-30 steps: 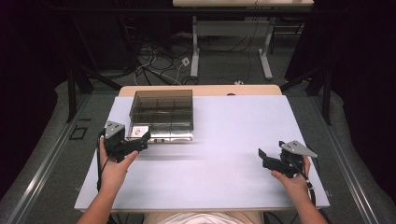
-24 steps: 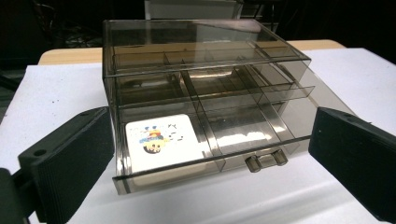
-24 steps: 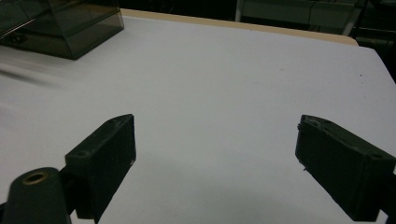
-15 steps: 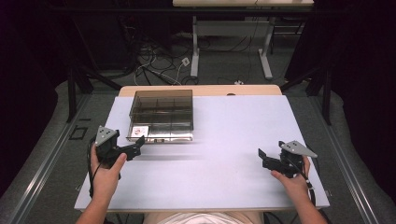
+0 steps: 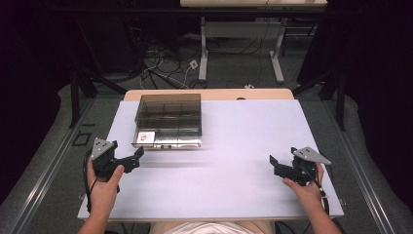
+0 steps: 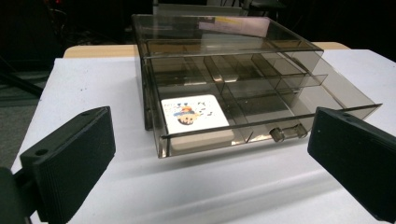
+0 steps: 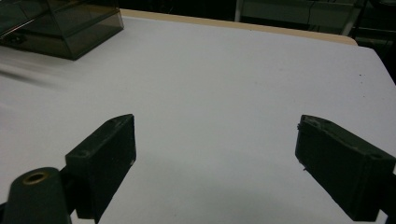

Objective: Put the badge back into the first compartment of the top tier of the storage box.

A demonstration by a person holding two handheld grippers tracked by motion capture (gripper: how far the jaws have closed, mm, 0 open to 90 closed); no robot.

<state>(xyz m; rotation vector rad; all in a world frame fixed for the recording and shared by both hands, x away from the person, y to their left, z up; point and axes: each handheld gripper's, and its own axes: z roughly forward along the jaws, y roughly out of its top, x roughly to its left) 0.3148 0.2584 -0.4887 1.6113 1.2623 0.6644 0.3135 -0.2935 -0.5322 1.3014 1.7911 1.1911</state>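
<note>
Drawer point(image 6: 243, 126) stands pulled out ahead of the left tongs point(image 5: 127, 160), which have backed away wide and empty; right tongs point(image 5: 278, 165) rest wide apart, likewise empty.

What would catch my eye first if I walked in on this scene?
Probably the smoky transparent plastic drawer box at the back left of the white table, its drawer pulled out with a white picture card inside. Next, the two black hand-held grippers, left and right, both with jaws wide open near the front corners.
</note>
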